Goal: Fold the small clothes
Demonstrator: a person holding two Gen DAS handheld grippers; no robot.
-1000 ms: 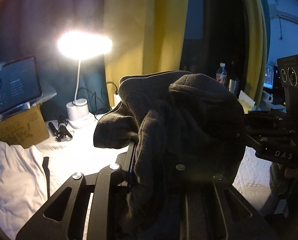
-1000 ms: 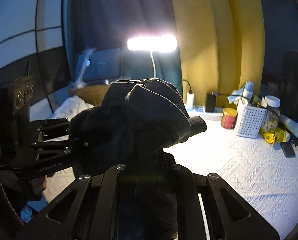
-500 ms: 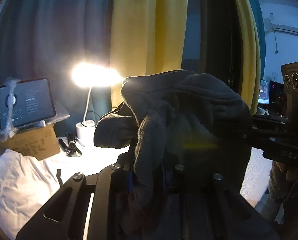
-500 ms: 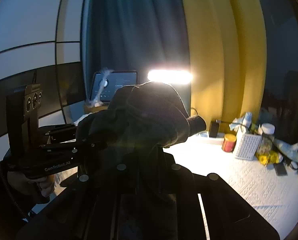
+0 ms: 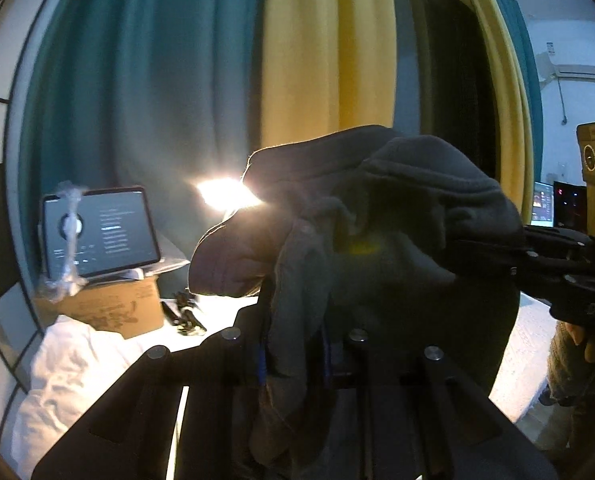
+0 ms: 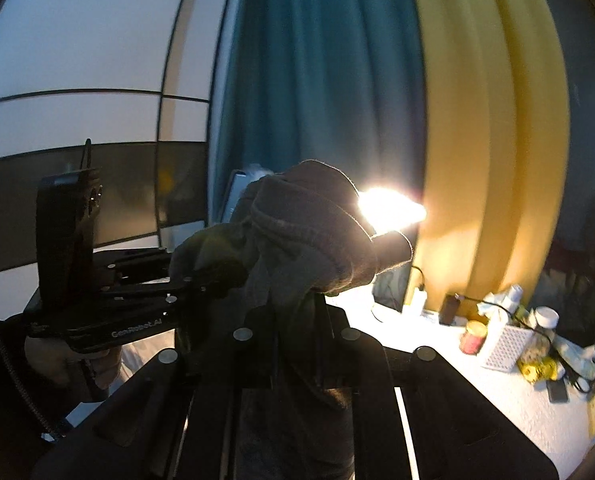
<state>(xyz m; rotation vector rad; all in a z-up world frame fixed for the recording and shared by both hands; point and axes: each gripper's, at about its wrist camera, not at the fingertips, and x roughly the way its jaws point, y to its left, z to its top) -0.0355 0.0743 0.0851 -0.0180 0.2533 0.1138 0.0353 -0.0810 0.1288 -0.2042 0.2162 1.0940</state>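
**Dark garment held aloft between two claws**

The left claw [image 5: 293, 360] is pressed together on a fold of the dark garment [image 5: 377, 240], the cloth bunched between its fingers and spilling down over them. The right claw [image 6: 297, 332] pinches another part of the same garment [image 6: 309, 232], and each claw shows from the side in the other's view, gripping the cloth from its own end. The garment hangs in the air between the two, clear of the white-covered surface [image 6: 477, 396] below (its exact kind cannot be told, as it is crumpled and backlit).

It looks soft, thick and knitted, with a ribbed edge; it should be light, limp and not slippery, and it will sag wherever it is unsupported. To fold it neatly, a hold on two corners or on the ribbed hem would likely serve better than a hold on a bunched middle.

Beyond it glows a desk lamp [image 5: 227, 196], with a tablet [image 5: 101, 232] on a cardboard box [image 5: 109, 312], white cloth [image 5: 65, 364] at the left, and teal and yellow curtains [image 5: 305, 60] behind.
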